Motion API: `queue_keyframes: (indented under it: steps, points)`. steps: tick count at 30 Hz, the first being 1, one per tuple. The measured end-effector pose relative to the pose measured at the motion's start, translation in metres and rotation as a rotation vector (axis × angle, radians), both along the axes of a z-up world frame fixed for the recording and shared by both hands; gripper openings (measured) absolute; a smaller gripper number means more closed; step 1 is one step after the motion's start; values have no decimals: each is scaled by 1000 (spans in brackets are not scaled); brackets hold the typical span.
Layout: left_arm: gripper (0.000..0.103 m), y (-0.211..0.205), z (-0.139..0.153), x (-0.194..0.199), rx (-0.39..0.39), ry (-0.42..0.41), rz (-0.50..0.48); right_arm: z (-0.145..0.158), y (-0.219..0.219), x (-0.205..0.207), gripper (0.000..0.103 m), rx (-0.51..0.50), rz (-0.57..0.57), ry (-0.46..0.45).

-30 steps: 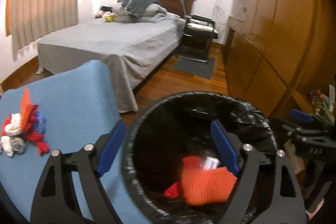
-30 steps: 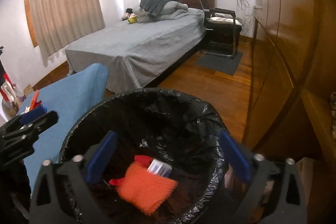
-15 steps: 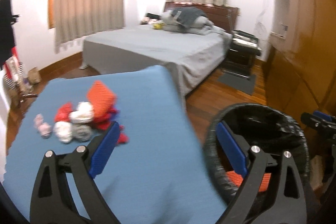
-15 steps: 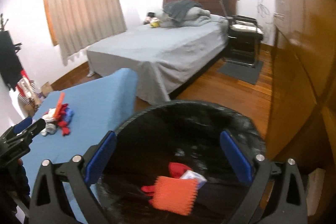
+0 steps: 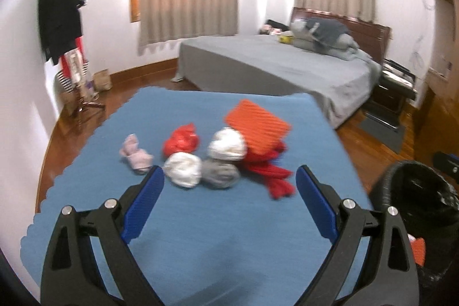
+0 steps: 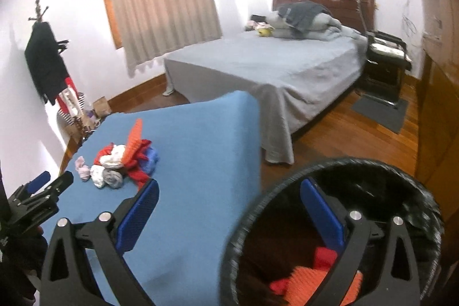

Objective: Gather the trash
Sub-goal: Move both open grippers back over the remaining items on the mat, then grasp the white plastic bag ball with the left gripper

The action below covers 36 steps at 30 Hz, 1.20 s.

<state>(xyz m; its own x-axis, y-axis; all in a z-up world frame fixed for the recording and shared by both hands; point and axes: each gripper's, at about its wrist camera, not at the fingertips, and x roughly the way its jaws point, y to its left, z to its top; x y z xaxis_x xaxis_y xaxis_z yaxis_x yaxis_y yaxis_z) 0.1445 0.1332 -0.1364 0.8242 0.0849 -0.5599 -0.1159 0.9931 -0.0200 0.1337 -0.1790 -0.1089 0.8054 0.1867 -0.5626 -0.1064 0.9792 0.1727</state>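
The trash is a small heap on the blue cloth (image 5: pixel 200 234) that covers the table: an orange ridged pad (image 5: pixel 257 128) leaning on top, two white balls (image 5: pixel 183 169), a grey ball (image 5: pixel 220 175), a red crumpled bag (image 5: pixel 181 141), a pink wad (image 5: pixel 134 156) a little apart to one side, and some red cloth (image 5: pixel 271 177) at the near edge. No words or labels can be read on any of it. The left gripper (image 5: pixel 229 185) is held low over the cloth, pointing at the heap, with its blue fingers (image 5: pixel 143 204) spread wide and nothing between them. The right gripper (image 6: pixel 229 202) is off to the side, half over the table edge and half over the black bin (image 6: pixel 401 185); its fingers are wide apart too and hold nothing. Inside the bin, which has a black bag in it, lie another orange pad (image 6: pixel 309 280) and something red. Behind the table is a grey bed (image 5: pixel 272 59), and a coat stand (image 5: pixel 61 13) is by the wall.
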Motion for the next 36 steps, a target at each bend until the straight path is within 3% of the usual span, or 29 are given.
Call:
queue_keyframes:
  steps: [15, 28, 32, 36]
  points:
    - [80, 67, -49, 69, -26, 103, 70, -38, 72, 68, 97, -34, 70, 47]
    - [64, 92, -78, 108, -113, 171, 65, -58, 92, 85, 97, -62, 104, 75]
    - [52, 91, -79, 109, -138, 171, 46, -61, 97, 86, 97, -64, 114, 84]
    - [33, 86, -78, 109, -151, 165, 18, -62, 101, 86, 97, -65, 122, 89]
